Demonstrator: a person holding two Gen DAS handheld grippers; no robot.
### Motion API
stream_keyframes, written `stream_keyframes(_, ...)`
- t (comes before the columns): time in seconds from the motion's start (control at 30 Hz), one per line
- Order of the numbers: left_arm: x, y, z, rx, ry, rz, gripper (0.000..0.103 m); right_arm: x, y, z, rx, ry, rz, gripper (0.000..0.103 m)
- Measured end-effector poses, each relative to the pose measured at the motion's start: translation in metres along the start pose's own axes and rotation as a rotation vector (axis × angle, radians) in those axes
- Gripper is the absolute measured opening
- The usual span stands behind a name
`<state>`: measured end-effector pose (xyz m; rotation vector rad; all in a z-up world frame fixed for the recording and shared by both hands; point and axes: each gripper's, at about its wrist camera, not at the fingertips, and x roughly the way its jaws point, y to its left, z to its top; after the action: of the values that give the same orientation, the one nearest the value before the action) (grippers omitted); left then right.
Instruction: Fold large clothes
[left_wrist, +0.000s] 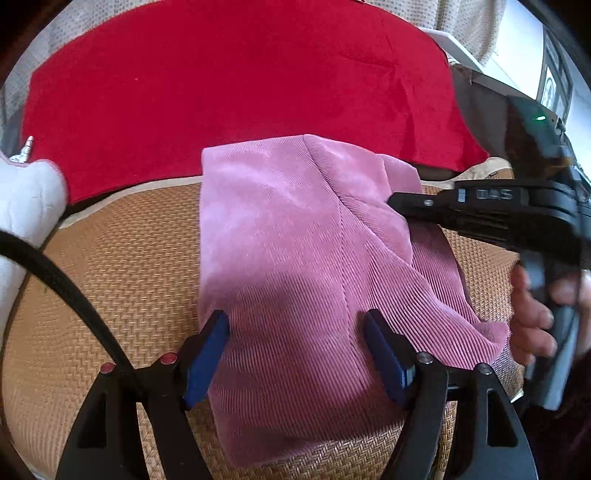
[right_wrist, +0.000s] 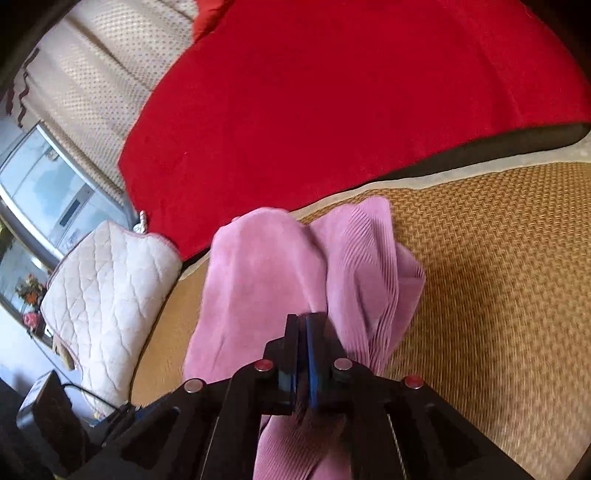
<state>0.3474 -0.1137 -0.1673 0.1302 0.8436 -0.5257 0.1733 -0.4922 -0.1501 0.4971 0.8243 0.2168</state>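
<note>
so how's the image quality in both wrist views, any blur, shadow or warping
Left wrist view: heavy fisheye bending, dark corners; the right gripper and hand are smeared, and a shadow falls across the pink corduroy garment. Right wrist view: soft all over, the red blanket a nearly flat red, the window washed out, the woven mat curved.

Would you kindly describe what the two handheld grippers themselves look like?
Both are black plastic scissor-style frames. The left gripper has blue pads on its fingers, red and silver pivot caps, and a black braided cable. The right gripper matches, with a grey handle, white lettering on its side and a green light.
</note>
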Motion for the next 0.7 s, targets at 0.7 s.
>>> stream_keyframes(0.7, -0.012, -0.004, 0.004, 0.018, 0.033, 0.026, 0.077, 0.018, 0.0, -0.032, -0.062, 0.093, -0.042, 0.001)
